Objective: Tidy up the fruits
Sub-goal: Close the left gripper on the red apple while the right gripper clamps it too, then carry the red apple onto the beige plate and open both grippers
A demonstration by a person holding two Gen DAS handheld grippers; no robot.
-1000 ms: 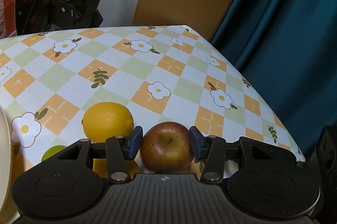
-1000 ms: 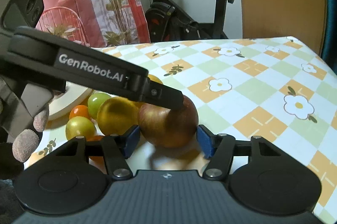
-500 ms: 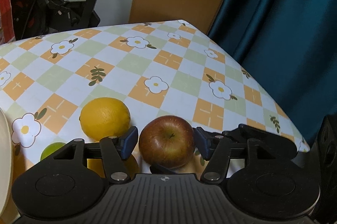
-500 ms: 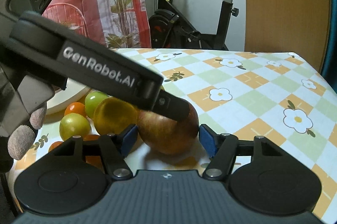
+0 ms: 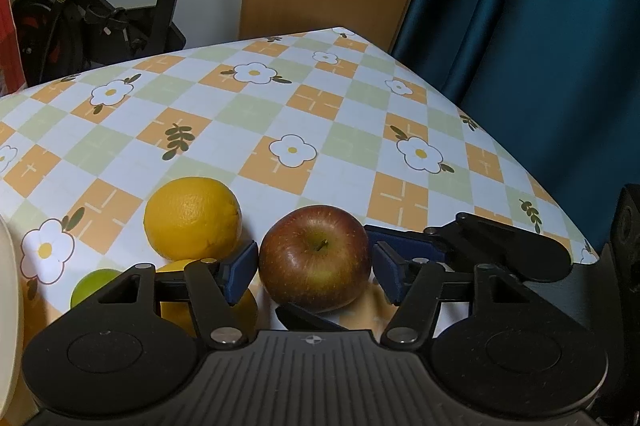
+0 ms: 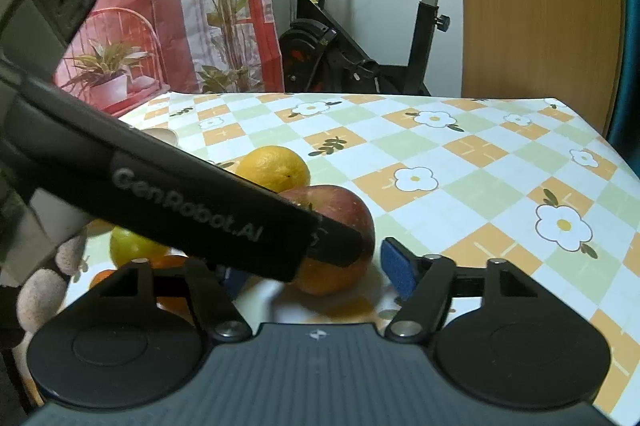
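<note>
Flowered, checkered cloth covers the tabletop (image 5: pixel 280 97), with an exercise bike and a teal curtain behind. Both tools bracket the same red apple (image 5: pixel 316 258), which rests on the cloth near the tabletop's front edge. The left tool (image 5: pixel 316 268) stands part open, its blue pads just beside the apple on either side and not visibly pressing. The right tool (image 6: pixel 316 272) is opening; in its own view the apple (image 6: pixel 340 226) sits between its fingers with a clear gap to the one pad (image 6: pixel 394 272) that shows, the other being hidden behind the left tool's arm, which crosses in front. Neither tool appears to grip the fruit, so sorting seems barely under way: every fruit in view lies loose on the cloth. An orange (image 5: pixel 192 218) sits just left of the apple, with a green fruit (image 5: pixel 96 284) and smaller orange ones crowded close behind it. A pale plate edge (image 5: pixel 8 290) shows at far left, possibly the destination. Two tools around one apple leave little room, and the neighbouring orange could be nudged.
</note>
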